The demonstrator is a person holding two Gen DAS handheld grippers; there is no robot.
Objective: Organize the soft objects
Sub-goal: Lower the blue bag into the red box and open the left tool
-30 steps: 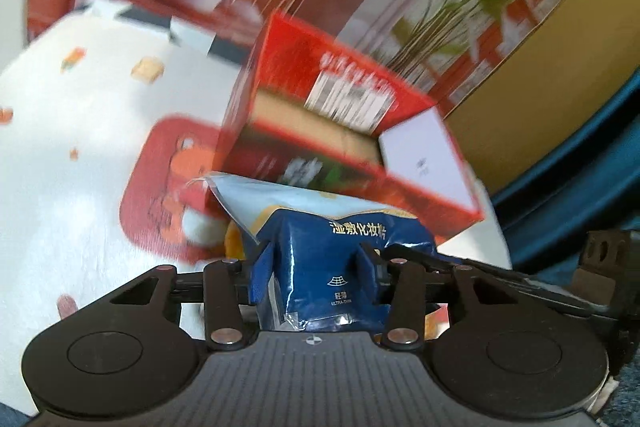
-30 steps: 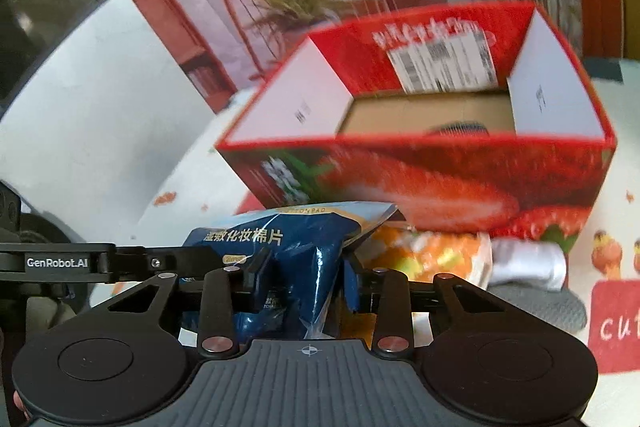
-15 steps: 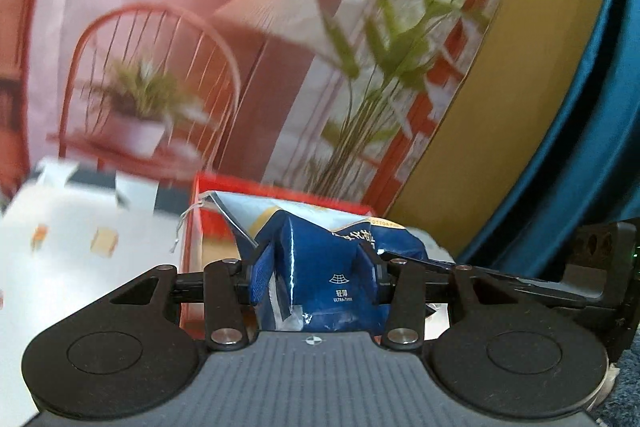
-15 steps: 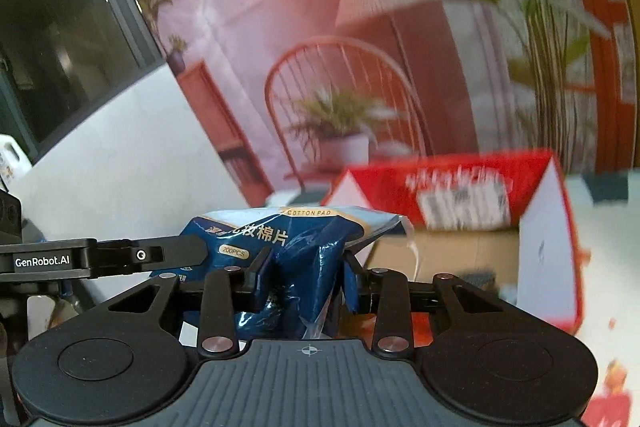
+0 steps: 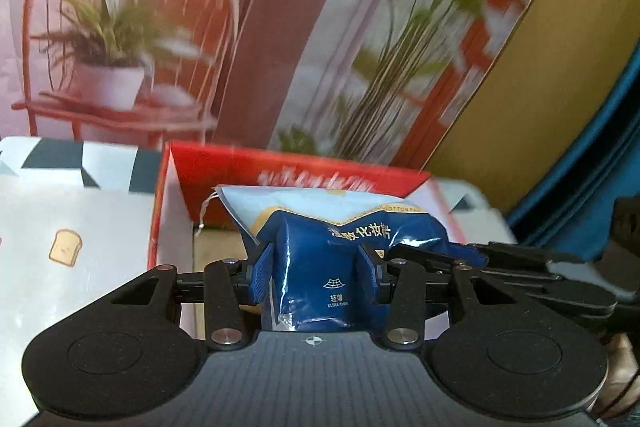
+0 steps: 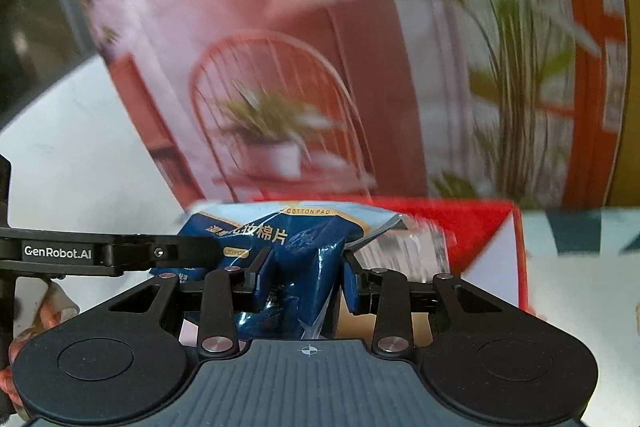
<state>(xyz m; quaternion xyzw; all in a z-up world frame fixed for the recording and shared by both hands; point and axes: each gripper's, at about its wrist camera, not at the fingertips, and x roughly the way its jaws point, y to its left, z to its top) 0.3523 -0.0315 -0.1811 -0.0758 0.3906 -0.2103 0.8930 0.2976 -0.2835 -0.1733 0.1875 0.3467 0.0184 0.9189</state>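
Note:
A blue cotton pad bag (image 5: pixel 324 267) with a pale top edge hangs in the air between both grippers. My left gripper (image 5: pixel 316 273) is shut on one end of it. My right gripper (image 6: pixel 302 277) is shut on the other end of the cotton pad bag (image 6: pixel 296 247). Just beyond and below the bag stands the open red cardboard box (image 5: pixel 280 171), whose far wall and white flap show. In the right wrist view the red box (image 6: pixel 476 227) lies behind the bag, its bottom mostly hidden. The left gripper's arm (image 6: pixel 100 253) reaches in from the left.
A white tablecloth (image 5: pixel 64 227) with a toast print spreads left of the box. A printed backdrop (image 5: pixel 120 27) of a chair and potted plant rises behind the table. A blue curtain (image 5: pixel 592 167) hangs at the right. Fingers of a hand (image 6: pixel 24 339) show at the left edge.
Both grippers have lifted the bag off the table and carried it toward the red box. The box now sits low in both views, right behind the bag.

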